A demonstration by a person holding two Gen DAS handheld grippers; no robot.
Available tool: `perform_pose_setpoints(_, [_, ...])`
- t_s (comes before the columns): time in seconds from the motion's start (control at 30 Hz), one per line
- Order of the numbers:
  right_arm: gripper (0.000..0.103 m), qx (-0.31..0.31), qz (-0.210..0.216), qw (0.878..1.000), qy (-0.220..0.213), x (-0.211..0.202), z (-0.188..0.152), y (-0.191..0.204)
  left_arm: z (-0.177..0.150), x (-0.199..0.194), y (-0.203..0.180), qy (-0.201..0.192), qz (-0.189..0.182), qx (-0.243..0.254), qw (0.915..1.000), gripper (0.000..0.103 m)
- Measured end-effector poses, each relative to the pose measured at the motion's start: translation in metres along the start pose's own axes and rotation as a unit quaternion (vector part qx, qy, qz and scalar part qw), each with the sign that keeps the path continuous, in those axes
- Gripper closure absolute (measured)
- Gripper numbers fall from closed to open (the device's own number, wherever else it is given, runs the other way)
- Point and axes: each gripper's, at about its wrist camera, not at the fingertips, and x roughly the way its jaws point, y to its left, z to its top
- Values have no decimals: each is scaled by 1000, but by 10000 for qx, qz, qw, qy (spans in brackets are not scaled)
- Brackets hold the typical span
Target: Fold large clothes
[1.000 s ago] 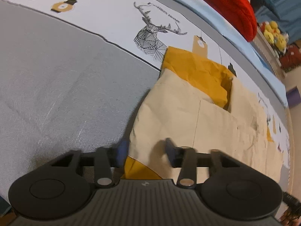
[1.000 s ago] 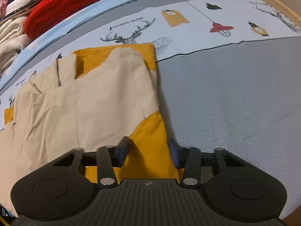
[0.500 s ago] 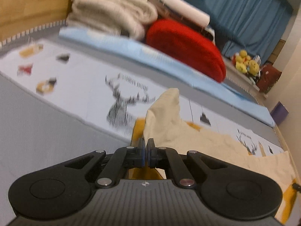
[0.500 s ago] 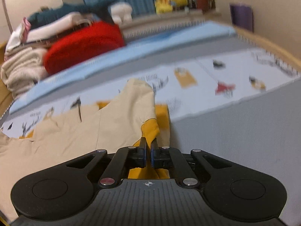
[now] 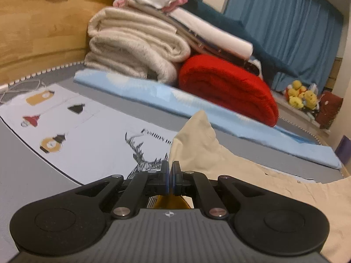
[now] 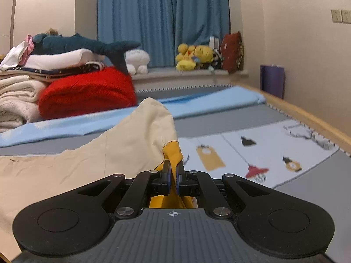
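Both claws are pinched fully closed on near corners of the cream-and-mustard cotton garment: the left gripper and the right gripper hold it lifted off the grey bed sheet. A thin pinch could slip, dropping the fold. Beyond, the red rolled blanket and the cream folded towels crowd the far side.

Cream-and-mustard garment, red blanket, pale sheet printed with black deer and lamps, blue curtain.
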Motion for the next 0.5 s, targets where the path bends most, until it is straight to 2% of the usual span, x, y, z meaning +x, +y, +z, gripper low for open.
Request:
perform_pose_setpoints(0.07, [99, -50, -98, 9999, 98, 14, -2, 3, -3, 25, 5, 557, -36, -162, 9983, 95])
perform_pose_setpoints(0.1, [98, -51, -206, 9995, 235, 23, -6, 4, -6, 38, 8, 920, -62, -232, 9955, 80])
perform_pose_setpoints(0.17, [85, 51, -339, 9969, 705, 45, -15, 2, -14, 54, 12, 1539, -69, -295, 9876, 71])
perform_pose_setpoints(0.2, [82, 95, -359, 9928, 1143, 59, -23, -2, -16, 55, 13, 1638, -14, -184, 9863, 71])
perform_pose_setpoints(0.27, [73, 160, -347, 9850, 1681, 71, -33, -6, -14, 48, 13, 1628, -21, 96, 9866, 67])
perform_pose_setpoints(0.3, [70, 195, -231, 9817, 1878, 74, -37, -9, -13, 44, 14, 1643, -103, 141, 9863, 63])
perform_pose_setpoints(0.37, [59, -27, -116, 9740, 2262, 76, -45, -9, -13, 38, 19, 1802, -368, 142, 9828, 63])
perform_pose_setpoints(0.43, [57, -322, -169, 9647, 2609, 76, -54, -9, -20, 31, 22, 2021, -551, 198, 9776, 63])
perform_pose_setpoints(0.5, [57, -339, -173, 9588, 2814, 73, -62, -11, -26, 22, 24, 2168, -733, 396, 9726, 63])
